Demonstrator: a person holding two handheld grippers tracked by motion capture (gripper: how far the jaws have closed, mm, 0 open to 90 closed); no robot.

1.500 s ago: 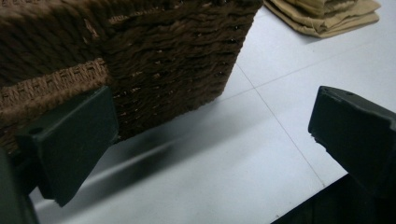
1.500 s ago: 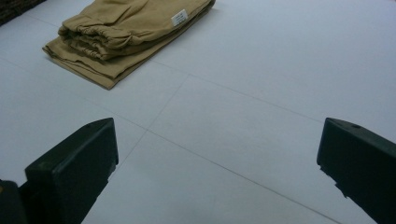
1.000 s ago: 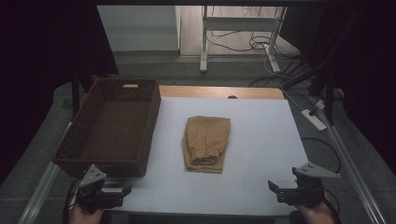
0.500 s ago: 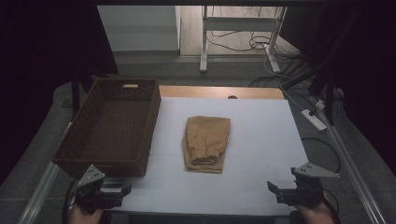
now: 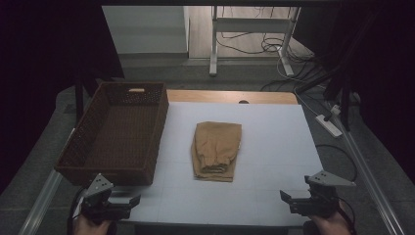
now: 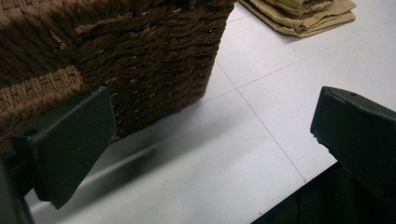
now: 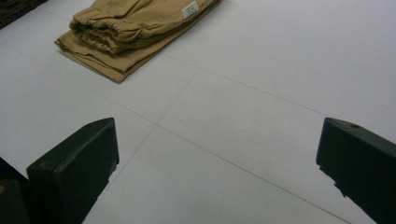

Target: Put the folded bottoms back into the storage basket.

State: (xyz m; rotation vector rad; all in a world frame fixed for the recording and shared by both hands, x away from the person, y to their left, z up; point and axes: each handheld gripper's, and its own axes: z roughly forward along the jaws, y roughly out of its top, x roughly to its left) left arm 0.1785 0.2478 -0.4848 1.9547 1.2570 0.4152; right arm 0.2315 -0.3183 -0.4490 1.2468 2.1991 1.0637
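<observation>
A folded tan garment [image 5: 217,150] lies flat in the middle of the white table [image 5: 274,142]. The garment [image 7: 135,30] has an elastic waistband facing me and a small white label. To its left stands a dark brown woven basket [image 5: 117,132], with nothing inside. My left gripper [image 5: 128,201] hovers at the table's front left corner, just before the basket's near wall [image 6: 121,60], jaws wide apart and holding nothing. My right gripper [image 5: 286,198] sits at the front right edge, open, pointing toward the garment [image 6: 303,14] across bare table.
Beyond the table's far edge is a wooden strip [image 5: 230,95], then floor with a white desk frame [image 5: 249,29] and loose cables [image 5: 274,46]. A power strip [image 5: 332,125] lies off the right side. Metal rails [image 5: 372,176] run along both table sides.
</observation>
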